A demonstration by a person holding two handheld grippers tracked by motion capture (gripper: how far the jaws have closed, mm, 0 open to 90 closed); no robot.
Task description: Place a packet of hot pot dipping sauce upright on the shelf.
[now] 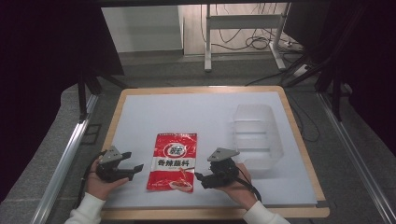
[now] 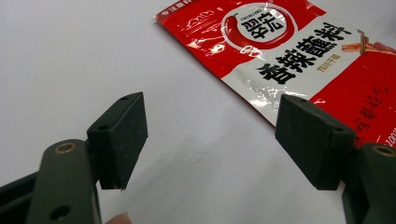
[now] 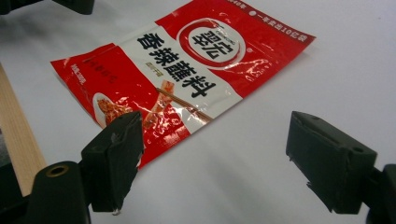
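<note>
The flat, glossy red seasoning packet (image 1: 173, 161) lies at lower centre between the left gripper (image 1: 133, 168) and right gripper (image 1: 200, 178), both spread wide, grasping nothing. Lying flush on the white table surface (image 1: 187, 116), the slick film could slide away from closing jaws.

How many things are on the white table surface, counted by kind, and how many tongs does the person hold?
Red seasoning packet: 1
Clear plastic container: 1
Tongs: 2, the left tongs and the right tongs, both open and holding nothing
Total: 4
</note>
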